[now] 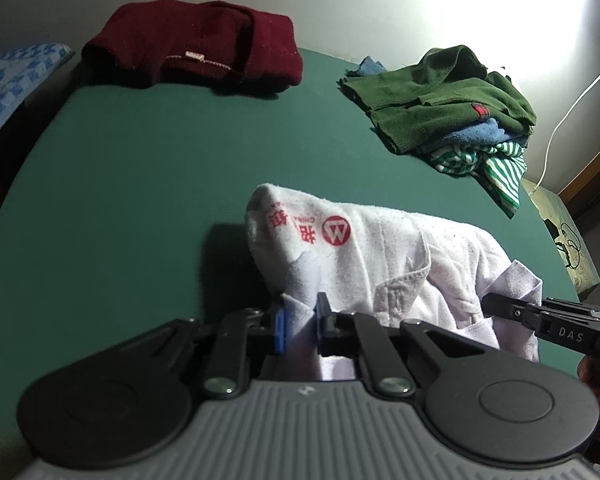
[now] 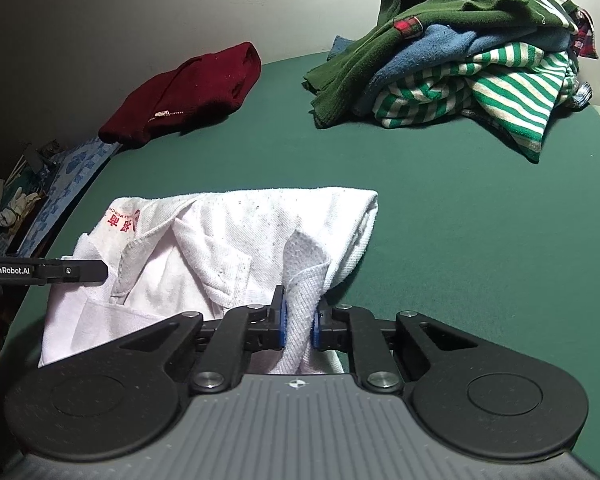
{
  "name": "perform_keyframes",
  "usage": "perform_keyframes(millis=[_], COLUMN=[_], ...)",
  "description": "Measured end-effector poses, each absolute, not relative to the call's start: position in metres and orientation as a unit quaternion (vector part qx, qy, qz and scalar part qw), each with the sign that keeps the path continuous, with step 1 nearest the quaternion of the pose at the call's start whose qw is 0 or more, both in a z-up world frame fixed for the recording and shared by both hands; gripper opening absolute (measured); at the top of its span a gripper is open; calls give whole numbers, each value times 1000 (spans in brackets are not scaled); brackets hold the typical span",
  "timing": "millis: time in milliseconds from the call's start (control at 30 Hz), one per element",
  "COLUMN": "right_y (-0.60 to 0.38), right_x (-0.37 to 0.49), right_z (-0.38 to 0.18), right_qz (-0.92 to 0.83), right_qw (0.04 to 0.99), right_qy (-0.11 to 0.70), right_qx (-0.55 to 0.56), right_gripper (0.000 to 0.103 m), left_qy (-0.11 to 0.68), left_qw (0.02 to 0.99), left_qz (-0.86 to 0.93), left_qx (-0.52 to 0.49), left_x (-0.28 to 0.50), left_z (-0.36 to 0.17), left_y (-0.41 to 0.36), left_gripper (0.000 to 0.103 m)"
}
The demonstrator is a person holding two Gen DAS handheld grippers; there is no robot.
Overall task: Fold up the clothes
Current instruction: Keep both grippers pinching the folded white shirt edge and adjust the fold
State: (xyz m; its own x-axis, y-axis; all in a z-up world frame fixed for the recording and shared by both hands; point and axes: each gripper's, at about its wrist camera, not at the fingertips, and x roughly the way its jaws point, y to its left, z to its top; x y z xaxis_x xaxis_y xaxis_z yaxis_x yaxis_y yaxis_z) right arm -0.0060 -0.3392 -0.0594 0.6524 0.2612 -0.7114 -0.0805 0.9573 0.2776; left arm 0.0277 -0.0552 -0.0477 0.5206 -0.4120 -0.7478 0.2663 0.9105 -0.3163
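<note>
White shirt cloth is pinched tight in both my claws, left and right; it hangs rumpled over the green table, collar showing.

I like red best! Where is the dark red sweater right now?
The dark red sweater lies folded at the far left of the green table, by the wall, across from the clothes pile on the far right.

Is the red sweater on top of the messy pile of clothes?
No, the red sweater lies alone on the table, apart from the pile.
</note>
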Motion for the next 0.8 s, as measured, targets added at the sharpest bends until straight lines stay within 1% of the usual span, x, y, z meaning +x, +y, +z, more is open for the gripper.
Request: perform_keyframes(millis=[300,333,533,667,800], right_y=[-338,-338,-335,-334,-338], right_x=[-6,-6,-2,0,0], right_z=[-43,-41,-41,-43,-51], right_qz=[104,105,101,97,87], right_qw=[910,910,910,909,905], right_qy=[386,384,387,392,401], right_qx=[114,114,107,103,110], right_gripper=[12,12,12,12,15], left_qy=[423,423,420,438,457], left_qw=[882,883,886,877,867], left_qz=[-197,-196,-190,-185,-180], left_qx=[-66,-62,-54,-66,-78], left_x=[21,21,20,26,31], left_z=[-27,-26,-21,-36,-51], left_y=[-58,-58,-54,-48,-41], left_gripper=[7,3,2,2,7])
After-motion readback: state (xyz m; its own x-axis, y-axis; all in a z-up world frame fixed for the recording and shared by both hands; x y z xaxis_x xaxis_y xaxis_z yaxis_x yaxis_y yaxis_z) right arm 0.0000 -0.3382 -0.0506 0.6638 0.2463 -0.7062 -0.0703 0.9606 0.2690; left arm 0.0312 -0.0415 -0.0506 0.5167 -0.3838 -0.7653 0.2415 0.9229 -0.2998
